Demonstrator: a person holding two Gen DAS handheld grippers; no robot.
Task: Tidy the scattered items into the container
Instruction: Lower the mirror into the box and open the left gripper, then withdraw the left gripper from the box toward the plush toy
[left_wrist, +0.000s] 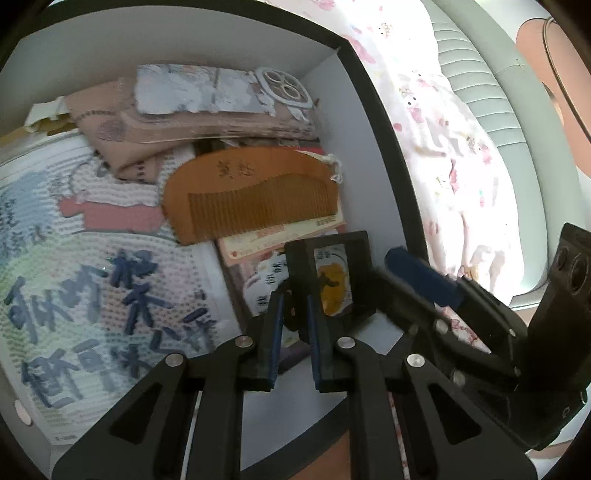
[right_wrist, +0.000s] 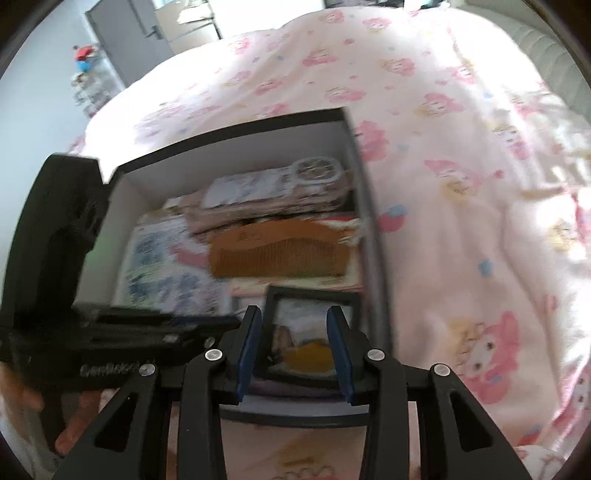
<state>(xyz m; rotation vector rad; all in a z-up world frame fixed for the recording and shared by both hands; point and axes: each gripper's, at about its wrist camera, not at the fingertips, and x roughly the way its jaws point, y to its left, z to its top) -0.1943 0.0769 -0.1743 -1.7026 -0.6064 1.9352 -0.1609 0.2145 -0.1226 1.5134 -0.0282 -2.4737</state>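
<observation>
A dark-rimmed box (left_wrist: 384, 147) (right_wrist: 236, 125) with white inner walls sits on the bed. It holds a printed mat (left_wrist: 92, 277), a brown cloth (left_wrist: 147, 129), a phone case (left_wrist: 221, 88) (right_wrist: 273, 181) and a wooden comb (left_wrist: 255, 199) (right_wrist: 277, 254). A small black picture frame (left_wrist: 332, 273) (right_wrist: 310, 325) stands tilted at the box's near right corner. My left gripper (left_wrist: 294, 299) is shut on the frame's left edge. My right gripper (right_wrist: 293, 314) is shut across the frame's lower part, with a pad on either side.
A pink cartoon-print bedspread (right_wrist: 461, 184) (left_wrist: 443, 147) surrounds the box. A padded grey headboard (left_wrist: 480, 74) lies beyond it. A pink card (left_wrist: 280, 236) lies under the comb. A grey door (right_wrist: 122, 44) and small shelf items are far off. A hand (right_wrist: 74, 424) holds the left gripper.
</observation>
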